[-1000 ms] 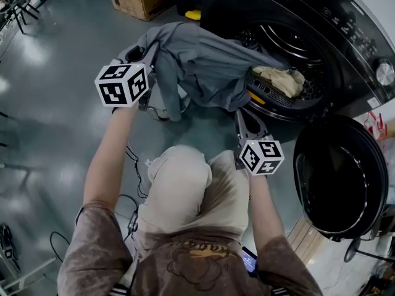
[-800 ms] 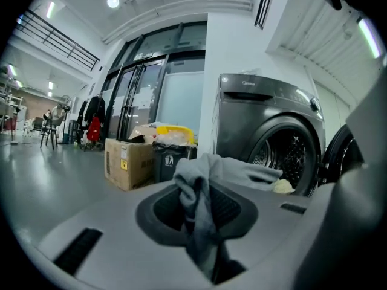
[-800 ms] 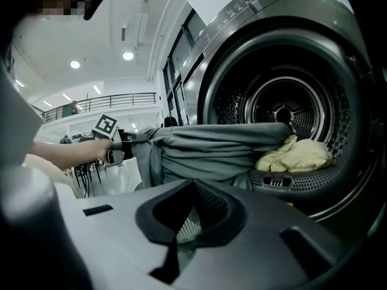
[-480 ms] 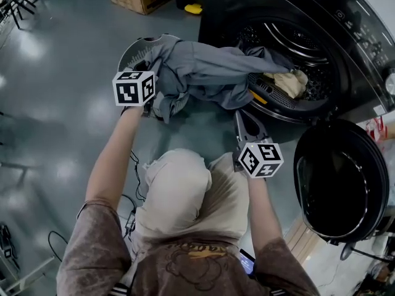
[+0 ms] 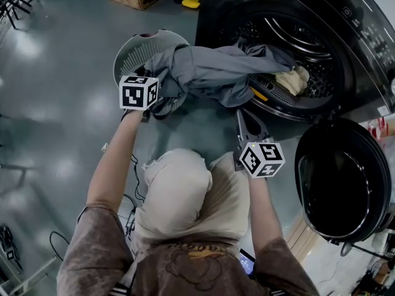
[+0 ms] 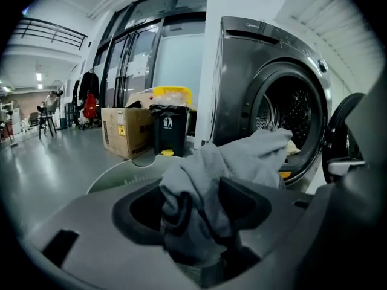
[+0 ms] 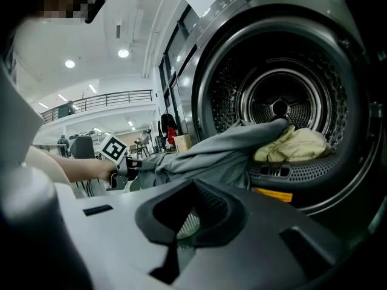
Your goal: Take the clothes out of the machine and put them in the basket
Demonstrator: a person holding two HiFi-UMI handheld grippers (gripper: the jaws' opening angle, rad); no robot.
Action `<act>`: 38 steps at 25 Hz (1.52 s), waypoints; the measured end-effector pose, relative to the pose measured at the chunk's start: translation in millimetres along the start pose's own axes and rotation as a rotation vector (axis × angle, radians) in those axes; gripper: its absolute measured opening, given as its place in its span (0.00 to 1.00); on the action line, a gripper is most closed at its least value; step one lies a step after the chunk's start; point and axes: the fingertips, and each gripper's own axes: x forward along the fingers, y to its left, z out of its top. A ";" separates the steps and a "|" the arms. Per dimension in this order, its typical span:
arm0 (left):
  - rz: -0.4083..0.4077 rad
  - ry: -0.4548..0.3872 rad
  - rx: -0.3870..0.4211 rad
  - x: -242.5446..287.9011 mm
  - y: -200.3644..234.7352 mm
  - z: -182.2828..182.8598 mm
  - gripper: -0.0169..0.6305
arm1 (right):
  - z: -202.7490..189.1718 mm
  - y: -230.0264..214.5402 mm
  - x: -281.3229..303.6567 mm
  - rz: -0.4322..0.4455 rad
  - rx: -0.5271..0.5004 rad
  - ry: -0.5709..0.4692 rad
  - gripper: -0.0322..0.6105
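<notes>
**Left gripper dropped to the basket, jaws easing off**

Left gripper has come down from higher up to the rim of the pale round slatted plastic basket over the last second. It dragged the big grey fabric garment along with it. Its jaws have just been opening and now stand about half apart. A bunched fold of the garment still lies between them, but it looks loose rather than pinched. Right gripper hasn't budged: jaws drawn together on nothing, pointed at the machine mouth.

Garment status:
- One end is draped over the basket's near rim.
- The middle spans the gap between basket and machine.
- The far end is still hung on the lip of the dark front-loading washing machine drum.

So it's only part-way across. Just beside that far end, a crumpled beige cloth sits on the drum's lower lip, untouched. The black round door is swung open at the right, out of the way.

My read of the step: releasing item one into the basket. Next move needs the tail end pulled free of the drum and dropped in too, and the right gripper is the closer one. Otherwise the garment could slide to the floor. Then the beige cloth.
</notes>
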 end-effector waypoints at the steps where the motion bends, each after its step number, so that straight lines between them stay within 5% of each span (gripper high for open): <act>1: -0.004 0.012 0.002 -0.7 0.3 -1.7 0.47 | 0.1 -0.1 0.1 0.000 0.001 -0.001 0.05; 10: 0.010 -0.055 -0.018 -26.4 5.5 10.2 0.55 | 4.7 -0.6 -0.2 0.007 0.000 -0.014 0.05; 26: -0.430 -0.141 0.425 39.4 -253.6 90.3 0.70 | 14.5 -48.4 -64.1 -0.162 0.012 -0.056 0.05; 33: -0.421 -0.117 0.634 93.5 -304.1 103.1 0.75 | 7.5 -79.0 -92.8 -0.259 0.038 -0.060 0.05; 38: -0.390 -0.040 0.653 133.6 -305.9 101.0 0.77 | -1.5 -92.1 -103.0 -0.298 0.065 -0.056 0.05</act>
